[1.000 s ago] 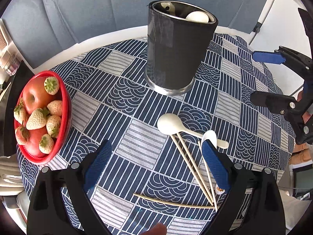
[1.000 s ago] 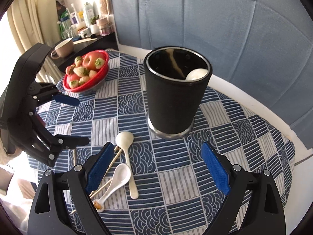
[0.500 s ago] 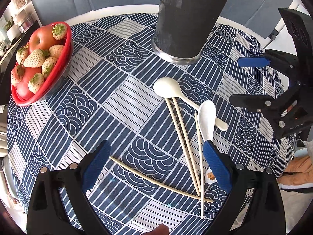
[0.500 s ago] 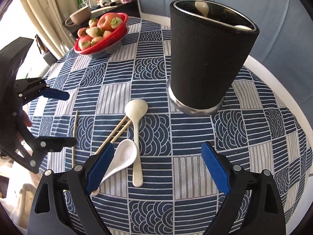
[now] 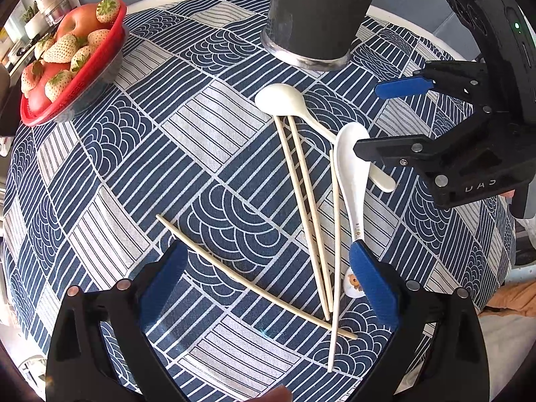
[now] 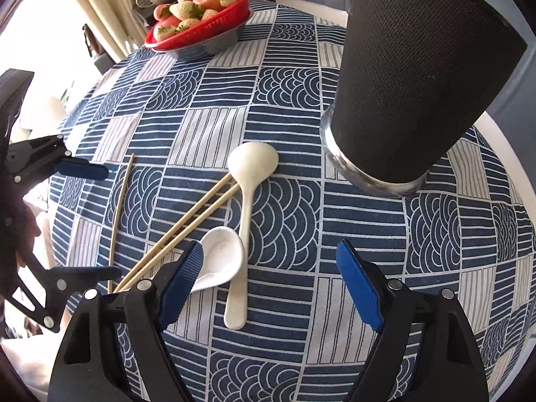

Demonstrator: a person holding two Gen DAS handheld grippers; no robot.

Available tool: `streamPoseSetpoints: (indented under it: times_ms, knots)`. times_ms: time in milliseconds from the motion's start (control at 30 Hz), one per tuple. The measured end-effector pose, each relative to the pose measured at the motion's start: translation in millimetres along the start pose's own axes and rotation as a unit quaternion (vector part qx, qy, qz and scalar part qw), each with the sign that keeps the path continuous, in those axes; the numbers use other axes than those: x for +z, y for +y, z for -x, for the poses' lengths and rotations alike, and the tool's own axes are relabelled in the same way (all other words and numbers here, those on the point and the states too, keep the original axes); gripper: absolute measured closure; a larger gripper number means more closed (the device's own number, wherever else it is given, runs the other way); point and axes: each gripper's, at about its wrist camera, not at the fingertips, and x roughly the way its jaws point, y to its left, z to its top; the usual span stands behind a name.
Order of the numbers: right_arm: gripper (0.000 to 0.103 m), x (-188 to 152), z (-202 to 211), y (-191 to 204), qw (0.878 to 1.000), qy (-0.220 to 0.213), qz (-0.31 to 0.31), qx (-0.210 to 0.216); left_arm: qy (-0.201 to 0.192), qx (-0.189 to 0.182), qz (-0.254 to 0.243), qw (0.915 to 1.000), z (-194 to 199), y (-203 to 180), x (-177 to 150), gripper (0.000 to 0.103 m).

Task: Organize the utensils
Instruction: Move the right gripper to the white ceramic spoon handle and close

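A black utensil holder (image 5: 318, 16) (image 6: 412, 77) stands at the far side of the patterned cloth. A cream spoon (image 5: 284, 100) (image 6: 248, 201), a white ceramic spoon (image 5: 350, 174) (image 6: 221, 258) and several chopsticks (image 5: 301, 194) (image 6: 187, 224) lie loose in front of it. My left gripper (image 5: 268, 281) is open and empty, low over the chopsticks' near ends. My right gripper (image 6: 271, 281) is open and empty, its fingers on either side of the cream spoon's handle; it also shows in the left wrist view (image 5: 382, 120).
A red bowl (image 5: 80, 77) (image 6: 207, 23) of apples and strawberries sits at the far left of the round table. One chopstick (image 5: 248, 281) lies crosswise, apart from the others. The table edge (image 5: 418, 37) curves behind the holder.
Both grippers have come down and closer to the loose utensils. The holder's top has left both views. Both grippers stayed open.
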Motion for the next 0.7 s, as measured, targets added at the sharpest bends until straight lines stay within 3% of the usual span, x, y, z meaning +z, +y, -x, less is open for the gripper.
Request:
streamPoseSetpoints:
  times_ms: [167,233,500,633,700]
  knots:
    - [0.061,-4.4,-10.4,8.3,0.999,0.022,0.023,0.014,0.006,0.006,0.0,1.0,-5.5,-7.6,-9.6,0.008]
    - [0.082,-7.0,-13.4,13.7,0.999,0.03,0.035,0.024,0.011,0.006,0.0,0.9999,-8.2,-9.9,-13.2,0.008]
    - [0.094,-9.2,-4.2,12.9,0.999,0.014,0.014,0.046,0.023,0.017,-0.003,0.9996,-9.9,-23.1,-23.7,0.008]
    - [0.097,-11.5,0.5,7.9,0.998,0.008,-0.014,0.068,0.022,0.004,0.0,0.9997,-7.3,-30.6,-26.2,0.008]
    - [0.097,-14.0,2.7,6.2,0.997,0.007,-0.024,0.071,0.025,-0.008,-0.002,0.9997,-7.4,-36.4,-26.8,0.014]
